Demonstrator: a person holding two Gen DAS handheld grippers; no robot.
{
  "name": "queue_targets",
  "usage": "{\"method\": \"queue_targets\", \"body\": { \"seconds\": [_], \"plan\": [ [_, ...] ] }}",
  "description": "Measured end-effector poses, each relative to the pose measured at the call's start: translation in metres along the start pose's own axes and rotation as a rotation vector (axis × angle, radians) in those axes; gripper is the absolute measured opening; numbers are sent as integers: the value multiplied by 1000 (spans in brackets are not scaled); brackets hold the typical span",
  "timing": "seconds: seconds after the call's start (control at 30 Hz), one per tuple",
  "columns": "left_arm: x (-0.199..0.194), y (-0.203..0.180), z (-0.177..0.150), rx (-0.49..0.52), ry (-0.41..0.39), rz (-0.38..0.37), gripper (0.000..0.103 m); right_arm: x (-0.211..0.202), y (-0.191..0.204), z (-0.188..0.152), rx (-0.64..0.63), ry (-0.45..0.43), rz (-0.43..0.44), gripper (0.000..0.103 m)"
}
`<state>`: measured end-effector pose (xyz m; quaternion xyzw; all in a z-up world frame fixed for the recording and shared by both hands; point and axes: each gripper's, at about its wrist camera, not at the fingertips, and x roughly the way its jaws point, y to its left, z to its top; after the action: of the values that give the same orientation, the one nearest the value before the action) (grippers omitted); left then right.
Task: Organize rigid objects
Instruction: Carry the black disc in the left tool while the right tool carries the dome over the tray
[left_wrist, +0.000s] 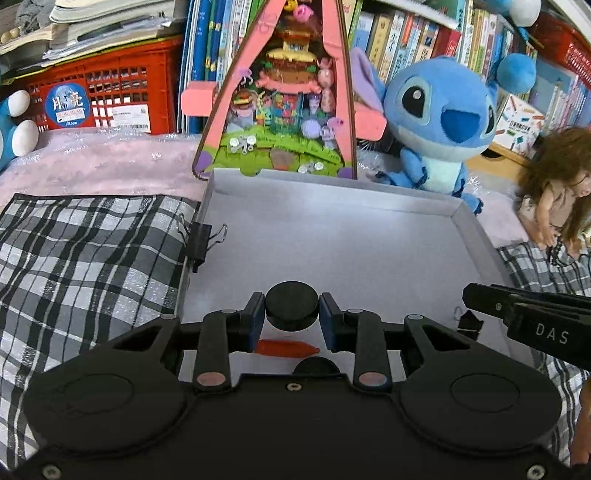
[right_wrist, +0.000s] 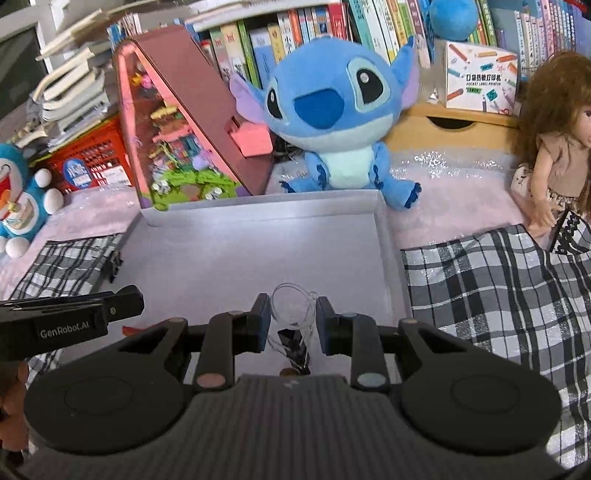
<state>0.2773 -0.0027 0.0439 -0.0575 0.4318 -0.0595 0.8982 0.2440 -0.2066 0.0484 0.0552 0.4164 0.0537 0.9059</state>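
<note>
My left gripper (left_wrist: 291, 314) is shut on a black round puck (left_wrist: 291, 308) and holds it over the near part of a shallow white box (left_wrist: 332, 236). A red pen-like piece (left_wrist: 286, 348) and a second black disc (left_wrist: 317, 365) lie on the box floor below it. My right gripper (right_wrist: 292, 315) is shut on a clear plastic funnel (right_wrist: 293, 304), held over the same box (right_wrist: 258, 243). A dark object (right_wrist: 293, 347) lies under it. Each gripper's body shows at the edge of the other's view.
Black binder clips (left_wrist: 199, 242) grip the box's left and right walls. Checked cloths (left_wrist: 85, 258) (right_wrist: 498, 288) lie on both sides. Behind the box stand a pink triangular toy house (left_wrist: 284, 110), a blue plush (right_wrist: 332, 110), a doll (right_wrist: 554, 147), a red crate (left_wrist: 110, 96) and books.
</note>
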Motion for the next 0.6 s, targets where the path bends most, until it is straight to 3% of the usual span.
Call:
{"method": "queue_targets", "body": {
  "seconds": [0.6],
  "plan": [
    [25,-3,-1,7,35,9,30,38,-3,6,0,71,-26,31]
  ]
}}
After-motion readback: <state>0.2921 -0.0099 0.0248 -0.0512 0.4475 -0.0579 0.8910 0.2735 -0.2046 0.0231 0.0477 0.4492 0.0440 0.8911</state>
